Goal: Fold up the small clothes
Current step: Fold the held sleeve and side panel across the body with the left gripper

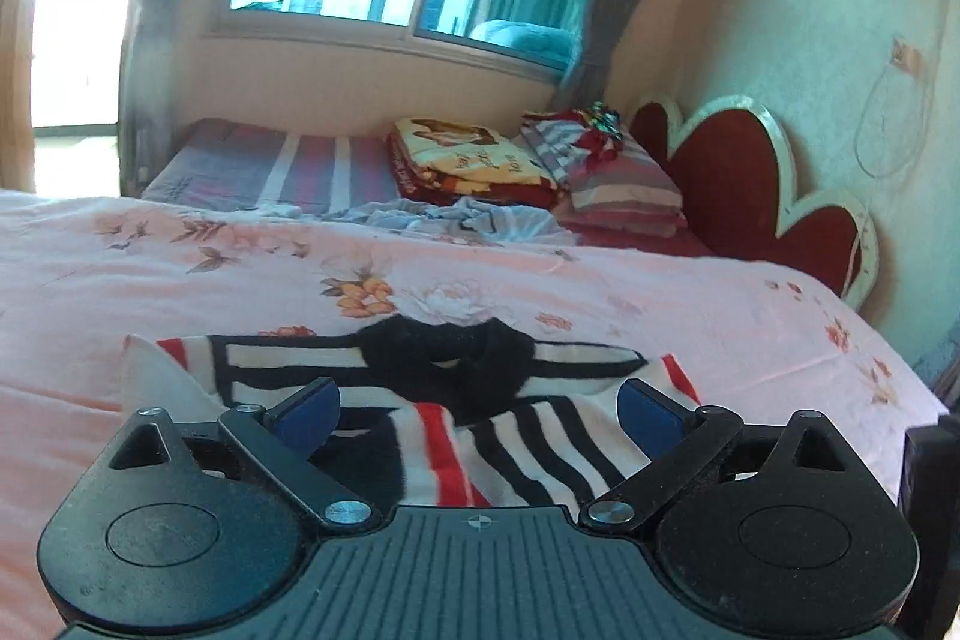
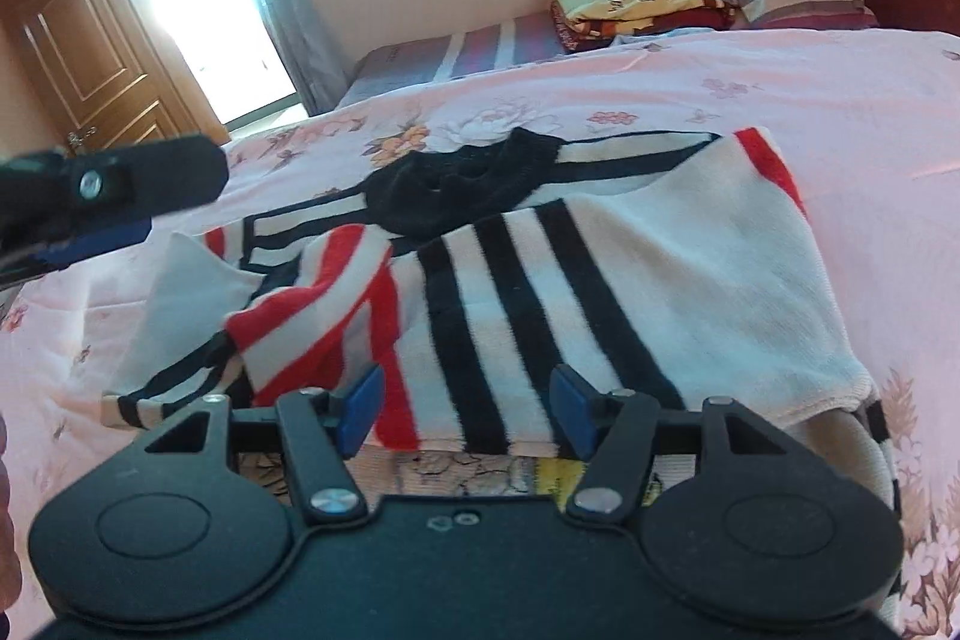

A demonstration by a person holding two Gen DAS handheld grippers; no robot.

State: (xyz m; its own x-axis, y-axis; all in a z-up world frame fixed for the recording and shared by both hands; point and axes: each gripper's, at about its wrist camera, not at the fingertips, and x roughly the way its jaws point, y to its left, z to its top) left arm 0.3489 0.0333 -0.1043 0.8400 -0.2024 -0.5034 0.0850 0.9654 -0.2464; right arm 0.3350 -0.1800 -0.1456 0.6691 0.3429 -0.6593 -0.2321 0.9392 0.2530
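Note:
A small striped sweater [image 1: 480, 388] [image 2: 600, 268], white with black and red stripes and a black collar [image 2: 468, 184], lies on the pink floral bedspread [image 1: 180, 280] with both sleeves folded over its middle. My left gripper [image 1: 477, 412] is open above the near part of the sweater, blue pads apart and nothing between them. It also shows at the left of the right wrist view [image 2: 114, 196]. My right gripper [image 2: 465, 406] is open above the sweater's near hem, its pads apart with striped cloth showing between them but not pinched.
A folded yellow and red blanket [image 1: 468, 154] [image 2: 636, 4], striped pillows [image 1: 618, 184] and a light blue garment [image 1: 468, 220] lie at the far side of the bed. A red heart-shaped headboard [image 1: 750, 184] stands at the right. A window and a wooden door [image 2: 90, 58] are beyond.

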